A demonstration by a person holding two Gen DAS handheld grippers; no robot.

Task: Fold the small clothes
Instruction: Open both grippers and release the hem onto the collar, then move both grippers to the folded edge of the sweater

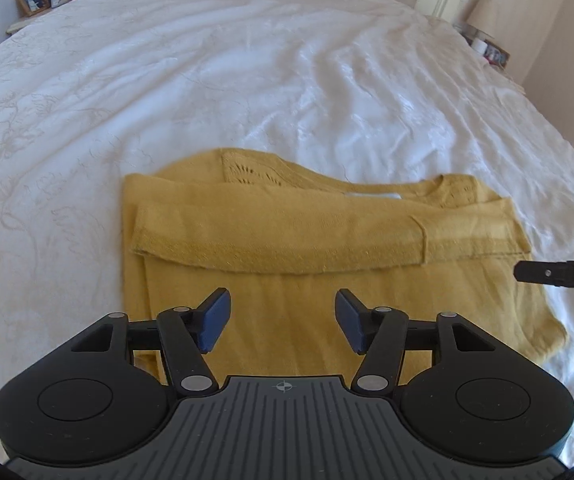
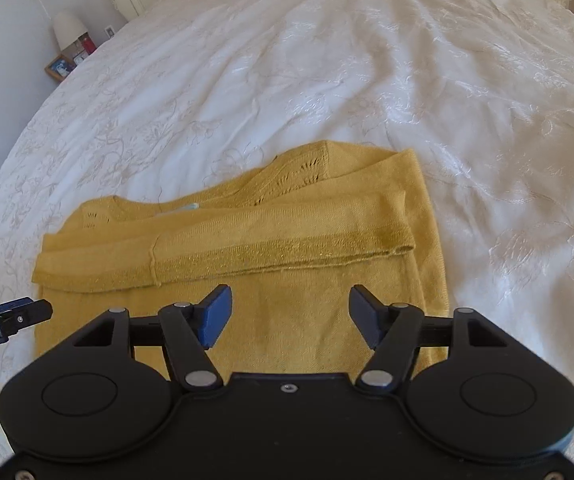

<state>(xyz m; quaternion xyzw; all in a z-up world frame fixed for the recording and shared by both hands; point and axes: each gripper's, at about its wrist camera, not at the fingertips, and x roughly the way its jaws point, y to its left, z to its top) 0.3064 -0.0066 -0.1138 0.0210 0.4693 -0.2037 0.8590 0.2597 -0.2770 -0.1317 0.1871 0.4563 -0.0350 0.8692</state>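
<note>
White embroidered bedspread (image 1: pixel 247 80) holds a partly folded mustard-yellow knit top (image 1: pixel 287 240) near its front edge, both grippers (image 1: pixel 283 320) (image 2: pixel 289 316) open and empty above it.

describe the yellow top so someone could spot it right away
Start at the wide white bedspread. At its near edge, just ahead of both open hand-held grippers, lies the mustard knit top, partly folded with a glittery cuffed sleeve laid across. It is the only coloured item on the bed.

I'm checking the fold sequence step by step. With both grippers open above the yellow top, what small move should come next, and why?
Probably lower both open grippers, left gripper and right gripper, to the near hem of the mustard-yellow knit top and pinch it. Its sleeves already lie folded across the body on the white embroidered bedspread, so folding the bottom up seems due.
</note>
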